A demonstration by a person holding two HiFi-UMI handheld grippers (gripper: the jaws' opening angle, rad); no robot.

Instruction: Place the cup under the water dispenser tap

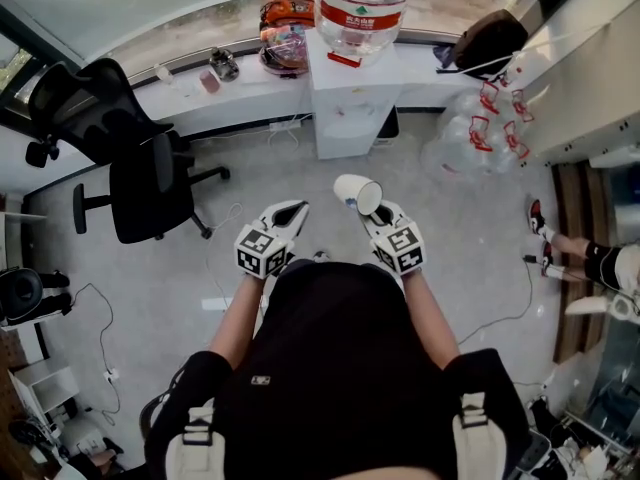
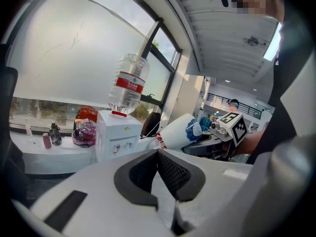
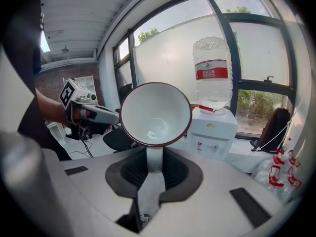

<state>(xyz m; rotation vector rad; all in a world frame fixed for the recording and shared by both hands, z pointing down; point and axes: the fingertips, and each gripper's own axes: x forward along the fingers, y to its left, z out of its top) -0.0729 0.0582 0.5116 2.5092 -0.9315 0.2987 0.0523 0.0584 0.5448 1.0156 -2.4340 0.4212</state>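
Observation:
A white cup (image 1: 358,194) with a dark red rim lies on its side in the air, mouth toward the camera in the right gripper view (image 3: 155,115). My right gripper (image 3: 154,154) is shut on its handle. The white water dispenser (image 1: 350,108) stands ahead against the window counter, with a large clear bottle (image 1: 362,8) upside down on top. Its taps (image 3: 200,144) show on the front panel, well beyond the cup. My left gripper (image 1: 285,218) hovers to the left of the cup, jaws shut and empty (image 2: 158,154). The cup (image 2: 178,131) also shows in the left gripper view.
A black office chair (image 1: 140,183) stands at the left. The white counter (image 1: 200,103) under the window carries a small bottle, a jar and a colourful bag. Several empty water bottles (image 1: 475,128) lie right of the dispenser. Another person's feet (image 1: 560,243) show at the far right.

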